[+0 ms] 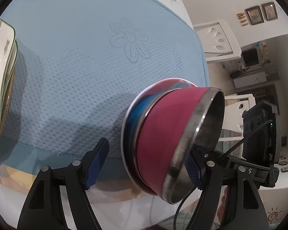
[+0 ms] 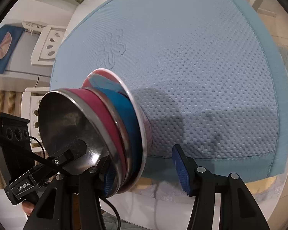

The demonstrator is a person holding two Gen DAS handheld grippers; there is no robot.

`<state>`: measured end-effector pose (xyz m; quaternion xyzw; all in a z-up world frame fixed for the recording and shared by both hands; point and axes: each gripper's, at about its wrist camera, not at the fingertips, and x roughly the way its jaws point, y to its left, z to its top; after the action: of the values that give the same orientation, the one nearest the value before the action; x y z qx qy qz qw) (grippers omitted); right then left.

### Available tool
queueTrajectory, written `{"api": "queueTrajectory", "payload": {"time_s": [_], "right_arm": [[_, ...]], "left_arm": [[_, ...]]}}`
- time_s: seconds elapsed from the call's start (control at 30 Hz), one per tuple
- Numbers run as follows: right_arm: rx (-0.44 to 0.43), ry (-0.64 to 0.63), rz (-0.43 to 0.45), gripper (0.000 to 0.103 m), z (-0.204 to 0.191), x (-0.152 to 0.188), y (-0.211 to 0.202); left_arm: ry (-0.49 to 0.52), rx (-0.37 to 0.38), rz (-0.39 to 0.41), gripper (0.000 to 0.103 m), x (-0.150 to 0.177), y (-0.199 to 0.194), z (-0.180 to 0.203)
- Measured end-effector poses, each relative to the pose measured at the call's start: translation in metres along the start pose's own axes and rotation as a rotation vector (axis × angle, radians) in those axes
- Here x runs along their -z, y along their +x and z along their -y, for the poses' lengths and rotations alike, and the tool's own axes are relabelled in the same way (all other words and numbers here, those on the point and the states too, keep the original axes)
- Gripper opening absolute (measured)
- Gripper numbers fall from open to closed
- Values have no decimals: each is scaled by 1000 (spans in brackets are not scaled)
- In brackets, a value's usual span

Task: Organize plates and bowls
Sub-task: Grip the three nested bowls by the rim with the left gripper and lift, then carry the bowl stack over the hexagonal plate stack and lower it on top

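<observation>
the bowl (image 1: pixel 159 140) has a matt magenta outside and a dull metal rim and inside; under it a glossy, perhaps ceramic, plate (image 2: pixel 138 134); the blue mat (image 1: pixel 76 67) is dimpled, stitched cloth; pads (image 2: pixel 181 172) look rough-woven

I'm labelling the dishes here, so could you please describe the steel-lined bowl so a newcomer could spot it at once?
Start at the light blue quilted mat; near its front edge sits a nested stack of dishes. The magenta bowl is the top piece, inside a blue bowl on a white-rimmed dish. Only it has a magenta outside and a bare steel interior.
</observation>
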<state>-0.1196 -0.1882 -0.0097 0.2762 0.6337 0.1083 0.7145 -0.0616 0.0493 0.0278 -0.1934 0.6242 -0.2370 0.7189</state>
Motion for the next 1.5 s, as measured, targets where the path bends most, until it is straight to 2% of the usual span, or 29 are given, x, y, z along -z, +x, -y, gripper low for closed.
{"api": "queueTrajectory", "payload": {"time_s": [0.2,0.23,0.3,0.47,0.53,0.6,0.7,0.77,0.97,1.2,1.33,1.5], "right_arm": [[-14,-33,68,54,-8,-3,-8],[-10,-44,81,56,-8,-3,-10],[6,-75,111,75,-10,-3,-13],[7,-100,135,77,-14,-7,-8],[29,-132,156,73,-19,-6,-7],[44,-167,170,54,-24,-4,-6],[18,-169,176,49,-26,-4,-2],[-3,-169,171,47,-27,-2,1],[59,-195,187,47,-41,2,4],[81,-221,175,47,-56,4,5],[73,-191,177,47,-72,5,2],[59,-192,231,47,-116,3,-12]], "left_arm": [[-10,12,19,73,-3,-6,-4],[-7,11,24,73,-4,-6,-4],[-4,12,24,73,-7,-5,-3],[-23,-5,4,71,-11,6,-2],[-40,15,2,70,-9,8,-3],[-53,36,-6,63,-9,11,-4],[-65,42,-5,55,-9,11,-6],[-66,37,-1,54,-9,11,-7],[-74,10,25,53,-4,5,-5],[-91,-15,38,53,-7,-14,-11],[-71,-27,59,53,-11,-42,-12],[-34,-27,128,53,-22,-91,-17]]}}
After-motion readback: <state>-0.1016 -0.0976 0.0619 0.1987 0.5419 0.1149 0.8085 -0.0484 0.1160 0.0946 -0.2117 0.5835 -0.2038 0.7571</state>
